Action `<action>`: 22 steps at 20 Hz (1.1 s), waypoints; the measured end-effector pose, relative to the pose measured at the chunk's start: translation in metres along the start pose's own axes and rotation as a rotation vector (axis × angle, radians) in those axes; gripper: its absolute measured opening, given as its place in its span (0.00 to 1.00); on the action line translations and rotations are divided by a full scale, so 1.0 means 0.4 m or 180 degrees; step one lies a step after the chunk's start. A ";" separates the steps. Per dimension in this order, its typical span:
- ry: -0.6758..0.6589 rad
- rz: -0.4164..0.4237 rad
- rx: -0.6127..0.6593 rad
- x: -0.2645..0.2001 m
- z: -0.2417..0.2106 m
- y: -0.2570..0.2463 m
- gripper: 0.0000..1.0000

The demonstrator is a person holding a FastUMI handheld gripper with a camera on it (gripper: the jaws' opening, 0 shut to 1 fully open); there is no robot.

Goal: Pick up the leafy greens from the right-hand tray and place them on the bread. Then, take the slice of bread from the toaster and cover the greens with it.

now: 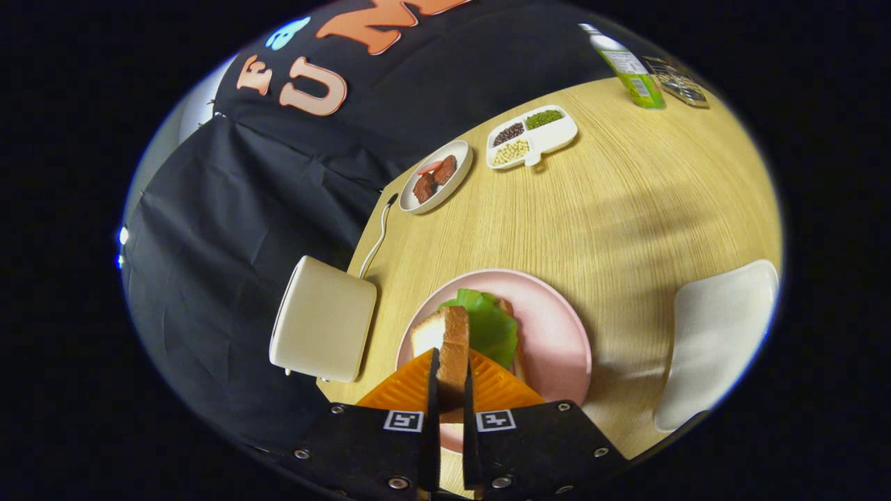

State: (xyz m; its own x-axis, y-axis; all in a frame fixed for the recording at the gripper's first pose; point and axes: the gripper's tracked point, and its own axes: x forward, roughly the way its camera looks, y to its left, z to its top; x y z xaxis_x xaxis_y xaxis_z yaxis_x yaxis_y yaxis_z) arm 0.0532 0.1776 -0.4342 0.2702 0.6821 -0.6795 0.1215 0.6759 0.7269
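Gripper view: the gripper has both fingers pressed against the faces of a bread slice, which stands on edge between them above the pink plate. Just beyond the slice, the leafy greens already lie on the lower piece of bread, of which little more than an edge shows past the leaf. The toaster sits just beside the plate, its cord trailing off toward the table edge.

Judging from this, the risk lies in the release. The slice is held upright, so if the fingers open before it is tipped flat it may topple sideways and land half off the stack, or push the greens across the bread beneath. Lowering it off-centre would leave the leaf uncovered on the far side. A hard squeeze could also dent the soft crumb.

Counted: one toaster, one pink plate, one gripped slice, one bread piece under the greens, and one leaf of greens. Near the fingers stands one pale tray. Well apart, across the table, are one round dish of reddish food, one divided dish with three fillings of beans or grains, one green bottle and one dark flat object beside it that I cannot identify.
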 end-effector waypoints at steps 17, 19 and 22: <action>-0.0872 -0.0632 -0.0744 -0.136 0.110 -0.044 0.74; -0.1097 -0.0702 -0.0901 -0.192 0.143 -0.008 0.81; -0.1438 -0.0925 -0.1194 -0.300 0.186 0.041 0.90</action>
State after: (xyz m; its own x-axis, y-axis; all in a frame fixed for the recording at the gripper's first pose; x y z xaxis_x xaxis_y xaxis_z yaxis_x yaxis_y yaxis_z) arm 0.0937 0.0864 -0.3333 0.6613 0.3277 -0.6748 -0.0691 0.9223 0.3802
